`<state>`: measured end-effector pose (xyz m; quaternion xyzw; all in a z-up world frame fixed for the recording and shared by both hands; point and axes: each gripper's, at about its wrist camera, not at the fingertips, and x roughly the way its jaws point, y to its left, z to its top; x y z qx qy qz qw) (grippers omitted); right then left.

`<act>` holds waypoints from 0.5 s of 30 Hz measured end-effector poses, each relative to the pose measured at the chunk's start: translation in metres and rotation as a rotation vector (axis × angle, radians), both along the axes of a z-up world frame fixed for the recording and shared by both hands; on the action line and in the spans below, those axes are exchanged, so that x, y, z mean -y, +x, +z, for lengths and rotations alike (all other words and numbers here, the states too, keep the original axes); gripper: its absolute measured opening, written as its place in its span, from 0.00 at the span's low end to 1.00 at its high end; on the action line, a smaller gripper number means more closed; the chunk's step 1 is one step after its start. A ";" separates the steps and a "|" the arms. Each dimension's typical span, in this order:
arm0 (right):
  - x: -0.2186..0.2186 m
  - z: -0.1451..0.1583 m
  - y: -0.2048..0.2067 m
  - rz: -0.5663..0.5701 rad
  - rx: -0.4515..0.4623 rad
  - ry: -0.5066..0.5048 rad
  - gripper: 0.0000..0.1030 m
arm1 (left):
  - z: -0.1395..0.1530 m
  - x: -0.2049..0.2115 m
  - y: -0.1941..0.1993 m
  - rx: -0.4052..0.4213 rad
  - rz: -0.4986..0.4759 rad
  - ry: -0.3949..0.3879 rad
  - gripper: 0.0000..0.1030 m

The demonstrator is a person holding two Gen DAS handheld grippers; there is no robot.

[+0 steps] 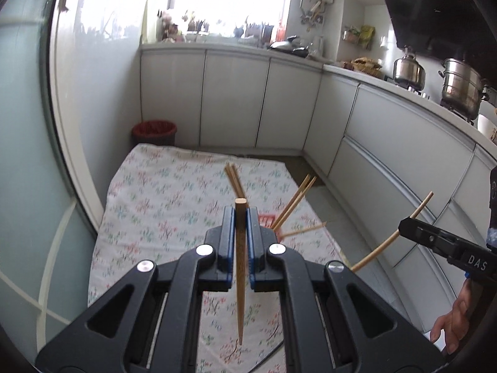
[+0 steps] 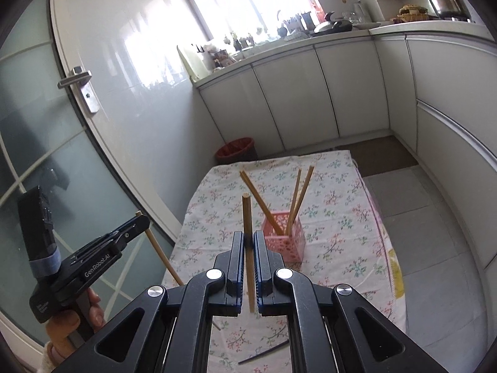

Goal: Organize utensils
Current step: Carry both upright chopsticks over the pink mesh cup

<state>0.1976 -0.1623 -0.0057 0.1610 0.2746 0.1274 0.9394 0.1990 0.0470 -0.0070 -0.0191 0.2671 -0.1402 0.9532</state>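
Observation:
My left gripper (image 1: 241,214) is shut on a wooden chopstick (image 1: 240,267) that stands nearly upright above the floral cloth. My right gripper (image 2: 247,242) is shut on another wooden chopstick (image 2: 247,217), also near upright. A pink lattice basket (image 2: 284,242) stands on the cloth just ahead of the right gripper with several chopsticks (image 2: 299,199) leaning in it. In the left wrist view the basket (image 1: 266,219) is mostly hidden behind the left fingers. Each gripper shows in the other's view: the right gripper (image 1: 407,227) and the left gripper (image 2: 141,222), each with its chopstick.
The floral cloth (image 2: 341,217) covers a low table. A dark thin stick (image 2: 264,352) lies on its near part. A red-lined bin (image 1: 154,132) stands at the far end by the white cabinets (image 1: 233,102). A glass door (image 2: 62,124) is on the left.

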 end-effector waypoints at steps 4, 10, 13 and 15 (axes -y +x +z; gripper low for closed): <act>0.008 0.021 0.011 -0.020 0.036 0.001 0.06 | 0.015 0.014 0.017 0.019 -0.017 -0.013 0.08; 0.019 0.053 0.036 -0.043 0.087 0.006 0.06 | 0.032 0.039 0.042 0.067 -0.035 -0.014 0.08; 0.023 0.066 0.051 -0.056 0.114 0.010 0.06 | 0.037 0.046 0.057 0.082 -0.037 -0.031 0.08; 0.025 0.074 0.062 -0.063 0.132 0.007 0.06 | 0.038 0.050 0.068 0.094 -0.027 -0.038 0.08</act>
